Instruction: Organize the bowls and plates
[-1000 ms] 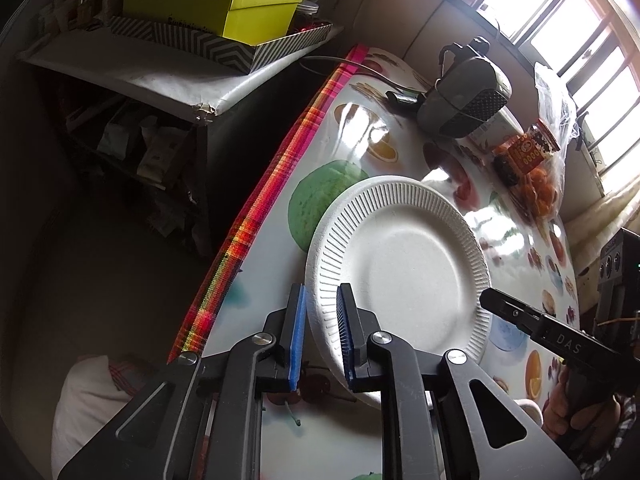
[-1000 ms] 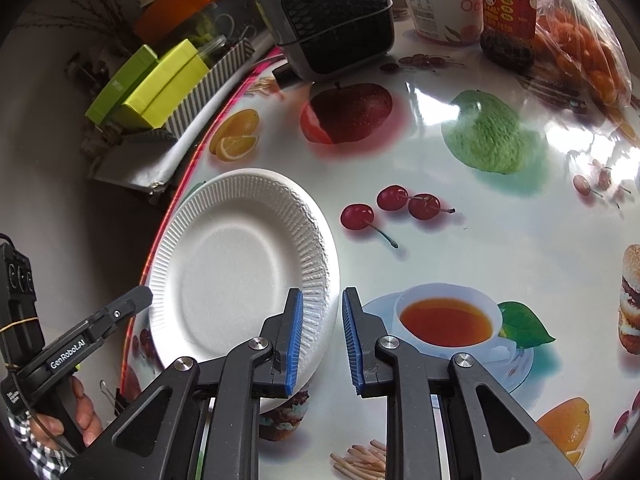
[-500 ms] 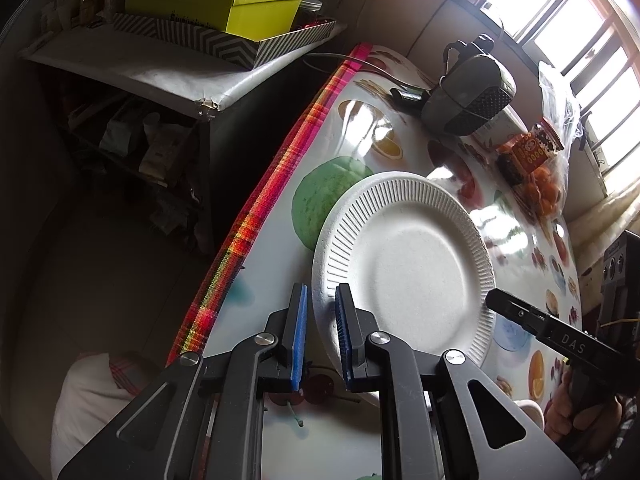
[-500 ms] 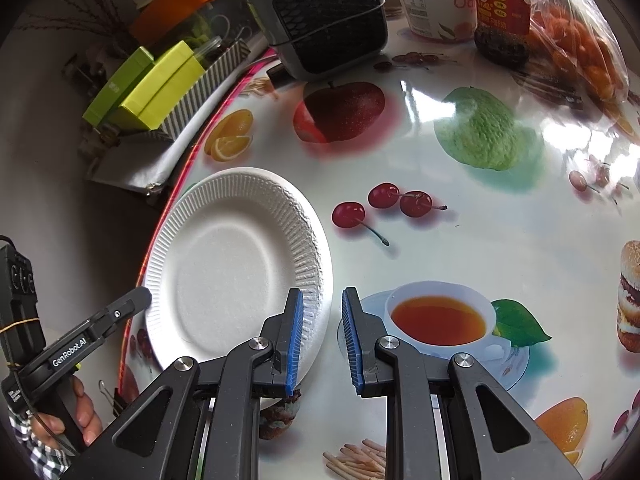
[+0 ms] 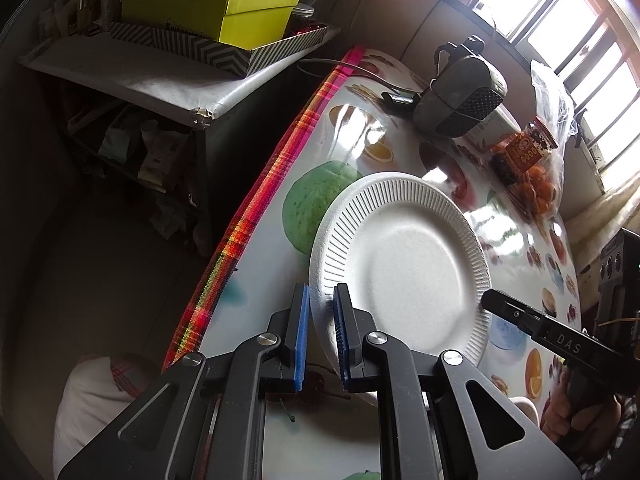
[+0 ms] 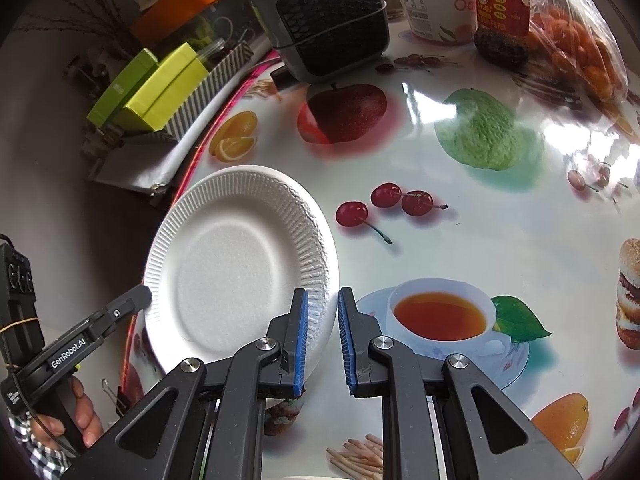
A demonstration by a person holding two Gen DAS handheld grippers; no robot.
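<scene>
A white ribbed paper plate (image 5: 404, 264) is held tilted above the fruit-print table; it also shows in the right wrist view (image 6: 236, 264). My left gripper (image 5: 320, 332) has its blue pads closed around the plate's near-left rim. My right gripper (image 6: 322, 338) has the plate's right rim between its pads, with a gap on the right pad's side. Each gripper appears in the other's view, the right one (image 5: 520, 322) and the left one (image 6: 100, 320), at opposite edges of the plate.
A grey speaker-like device (image 6: 328, 20), a white tub (image 6: 434, 0), a sauce jar (image 6: 502, 12) and a bag of oranges (image 6: 580, 48) stand at the table's far side. A side shelf with green boxes (image 5: 216, 8) stands left of the table's plaid edge (image 5: 256, 208).
The plate has risen and tilted, its left rim drawn in between my left pads, which have closed a little. My right gripper has stayed at the right rim.
</scene>
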